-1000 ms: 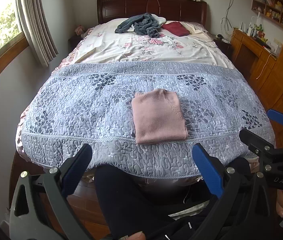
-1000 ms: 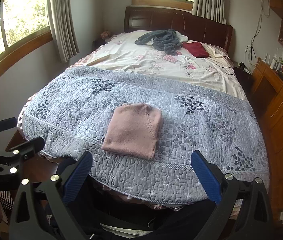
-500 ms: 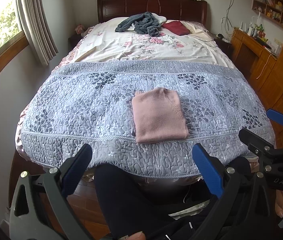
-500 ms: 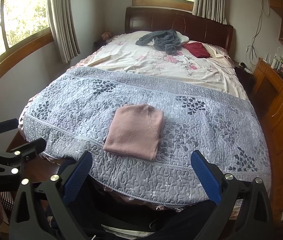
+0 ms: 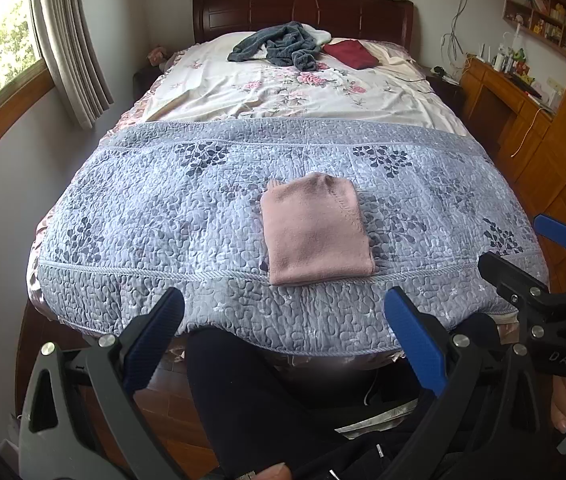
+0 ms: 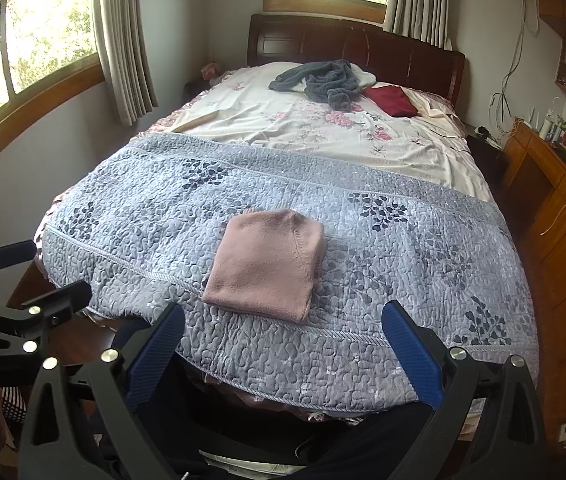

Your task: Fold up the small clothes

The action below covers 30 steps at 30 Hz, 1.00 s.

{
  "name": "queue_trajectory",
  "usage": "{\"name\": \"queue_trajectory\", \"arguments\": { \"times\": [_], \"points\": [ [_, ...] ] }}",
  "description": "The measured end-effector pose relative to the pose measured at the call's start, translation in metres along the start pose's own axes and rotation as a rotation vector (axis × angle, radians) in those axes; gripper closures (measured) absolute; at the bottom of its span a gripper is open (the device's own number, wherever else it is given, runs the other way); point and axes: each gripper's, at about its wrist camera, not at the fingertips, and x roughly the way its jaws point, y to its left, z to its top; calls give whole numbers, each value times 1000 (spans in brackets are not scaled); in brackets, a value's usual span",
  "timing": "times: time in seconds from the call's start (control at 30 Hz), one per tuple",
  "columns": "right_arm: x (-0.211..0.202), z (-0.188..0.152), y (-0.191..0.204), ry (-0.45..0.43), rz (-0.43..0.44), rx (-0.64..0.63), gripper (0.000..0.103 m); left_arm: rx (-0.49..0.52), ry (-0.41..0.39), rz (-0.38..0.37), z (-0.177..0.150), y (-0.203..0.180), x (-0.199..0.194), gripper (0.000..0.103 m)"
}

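1. Nothing much shifted vs a sec ago; both views sit a touch differently, garment same spot.
2. Bed quilt (image 5: 131,216): soft, gives under pressure.
3. Pink garment (image 5: 315,228) lies folded near the foot edge; looks light, limp, thick knit. Take it by a corner or hem edge.
4. Left gripper (image 5: 283,340) & right gripper (image 6: 283,344): both wide, empty, short of the bed.

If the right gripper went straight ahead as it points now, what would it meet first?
Probably the folded pink knit garment on the grey quilted bedspread; the open right gripper points roughly at it, though depth is unclear.
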Motion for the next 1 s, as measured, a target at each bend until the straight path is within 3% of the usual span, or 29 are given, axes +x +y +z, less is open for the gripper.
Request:
{"name": "queue_trajectory", "arguments": {
  "times": [1.0],
  "points": [
    [-2,1,0,-4,-11,2,4,21,2,-15,3,-3,3,4]
  ]
}}
